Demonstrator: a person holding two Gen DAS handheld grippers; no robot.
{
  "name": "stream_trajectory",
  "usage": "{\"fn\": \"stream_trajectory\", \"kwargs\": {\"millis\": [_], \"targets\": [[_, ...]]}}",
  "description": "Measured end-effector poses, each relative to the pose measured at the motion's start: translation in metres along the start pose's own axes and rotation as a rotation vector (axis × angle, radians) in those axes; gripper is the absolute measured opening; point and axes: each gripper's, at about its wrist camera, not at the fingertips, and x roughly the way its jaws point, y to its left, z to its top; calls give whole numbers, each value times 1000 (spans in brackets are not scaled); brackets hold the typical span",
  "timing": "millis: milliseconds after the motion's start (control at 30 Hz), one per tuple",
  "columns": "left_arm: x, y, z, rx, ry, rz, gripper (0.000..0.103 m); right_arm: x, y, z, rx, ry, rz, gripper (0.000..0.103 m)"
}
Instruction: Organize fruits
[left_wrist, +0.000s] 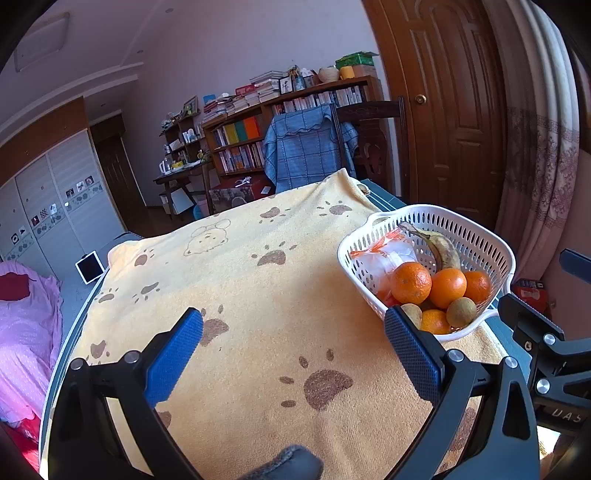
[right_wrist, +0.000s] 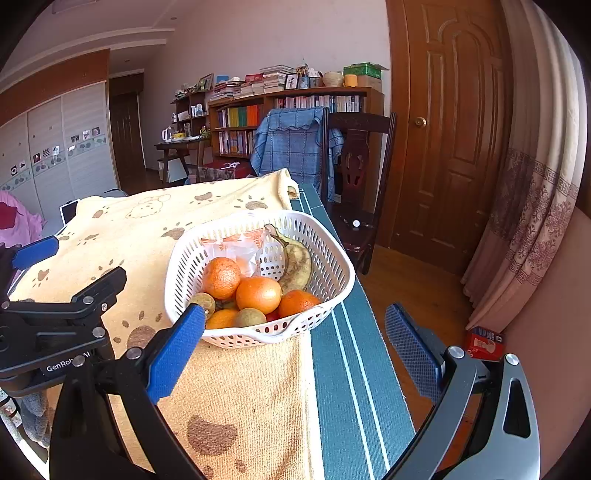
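Observation:
A white perforated basket (left_wrist: 476, 236) (right_wrist: 332, 258) stands on the yellow paw-print towel (left_wrist: 240, 280) (right_wrist: 129, 229) near the table's right edge. It holds several oranges (left_wrist: 411, 282) (right_wrist: 258, 294), brown-green round fruits (left_wrist: 461, 312) (right_wrist: 249, 317), a spotted overripe banana (left_wrist: 443, 247) (right_wrist: 297, 264) and a plastic bag (left_wrist: 388, 258) (right_wrist: 236, 247). My left gripper (left_wrist: 295, 332) is open and empty, above the towel, left of the basket. My right gripper (right_wrist: 295, 325) is open and empty, just in front of the basket's near rim.
A green striped mat (right_wrist: 351, 387) covers the table's right edge past the towel. A wooden chair (right_wrist: 354, 177) with a blue cloth stands behind the table. A door (right_wrist: 454, 129), a curtain (right_wrist: 535, 203), bookshelves (left_wrist: 295, 122) and a pink bed (left_wrist: 26, 332) surround it.

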Motion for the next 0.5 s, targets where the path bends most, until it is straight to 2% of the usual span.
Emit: {"fn": "stream_trajectory", "kwargs": {"millis": [500], "targets": [[0, -5, 0, 19, 3, -5, 98, 0, 0, -2, 1, 1, 2, 100]]}}
